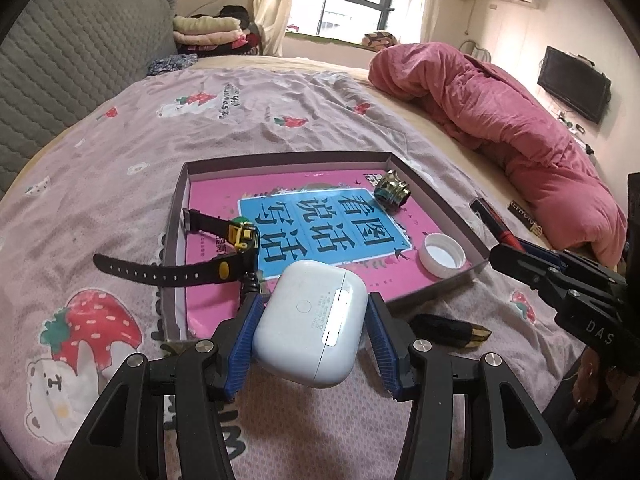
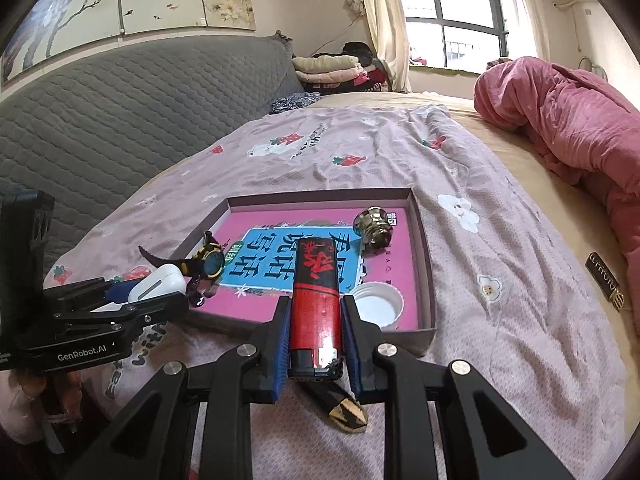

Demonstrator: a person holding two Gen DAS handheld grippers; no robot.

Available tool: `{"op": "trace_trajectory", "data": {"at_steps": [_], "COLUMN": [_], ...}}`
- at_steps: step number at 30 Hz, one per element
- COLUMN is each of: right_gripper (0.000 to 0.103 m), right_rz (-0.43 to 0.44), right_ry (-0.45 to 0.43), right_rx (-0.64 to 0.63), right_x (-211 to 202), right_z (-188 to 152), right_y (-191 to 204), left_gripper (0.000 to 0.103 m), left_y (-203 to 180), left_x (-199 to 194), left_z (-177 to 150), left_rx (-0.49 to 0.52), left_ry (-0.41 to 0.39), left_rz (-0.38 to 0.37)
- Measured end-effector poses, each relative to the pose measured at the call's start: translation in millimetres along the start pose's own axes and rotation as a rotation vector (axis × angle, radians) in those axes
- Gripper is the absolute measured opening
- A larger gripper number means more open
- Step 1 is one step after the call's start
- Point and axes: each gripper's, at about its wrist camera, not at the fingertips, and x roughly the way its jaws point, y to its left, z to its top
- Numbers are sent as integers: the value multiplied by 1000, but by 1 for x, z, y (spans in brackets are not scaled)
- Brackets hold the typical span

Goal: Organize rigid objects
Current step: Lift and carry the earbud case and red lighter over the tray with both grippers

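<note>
- Two grippers each carry one thing, both just before the near wall of the tray (image 1: 182,200), so the task looks about half done by my judgement.
- Left gripper (image 1: 314,328): its blue fingers (image 1: 244,344) pinch a white earbud case (image 1: 310,320) from both sides. The case is lifted and hangs over the near edge of the tray.
- Right gripper (image 2: 314,330): its fingers (image 2: 282,344) are pressed on a red and black lighter (image 2: 314,300), which points forward over the near wall of the tray.
- Under the right gripper, outside the tray on the sheet (image 2: 500,340), lies a black and gold clip (image 2: 340,404). It is not yet collected.
- Inside the tray, in the near right corner, sits a white cap (image 1: 442,255) with its open side up.
- At the left side of the tray lies a watch (image 1: 236,240); one strap hangs out over the left wall.
- In the far right corner of the tray stands a metal knob (image 1: 394,190).
- To the right of the tray, well apart and near the pink blanket (image 2: 560,120), lies a dark bar (image 2: 604,280) with gold letters, also still outside.
- Left to do, as I judge: put down the case and the lighter inside, then fetch the clip and the bar.
</note>
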Motion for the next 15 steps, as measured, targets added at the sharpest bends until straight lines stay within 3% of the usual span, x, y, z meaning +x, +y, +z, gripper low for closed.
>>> {"op": "trace_trajectory", "data": {"at_steps": [15], "right_gripper": [24], "right_rz": [-28], "right_ry": [-8], "right_rx": [17], "right_x": [10], "right_z": [10], "right_y": [-12], "left_gripper": [54], "left_y": [11], "left_x": [23], "left_z": [14], "left_rx": [-30], "left_ry": [-2], "left_rz": [3]}}
